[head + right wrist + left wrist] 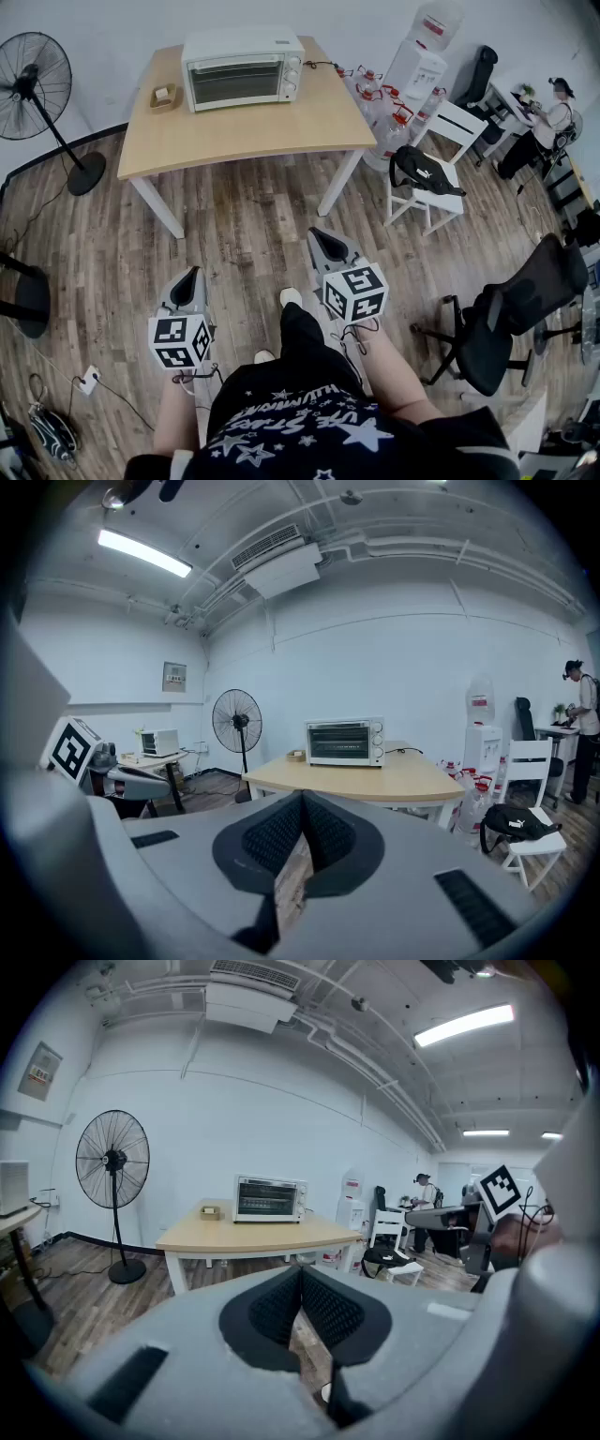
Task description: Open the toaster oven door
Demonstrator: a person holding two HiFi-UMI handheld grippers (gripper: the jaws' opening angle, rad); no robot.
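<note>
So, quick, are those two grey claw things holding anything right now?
Left grey gripper: closed, empty.
Right grey gripper: closed, empty.

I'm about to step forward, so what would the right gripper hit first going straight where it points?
Nothing near: the way ahead of the right gripper looks free across the floor. Far on, its line reaches the table, probably around the toaster oven on it, though depth is unclear.

Standing fan [33, 73], white chair [457, 122], black bag [424, 172], office chair [511, 319]
</note>
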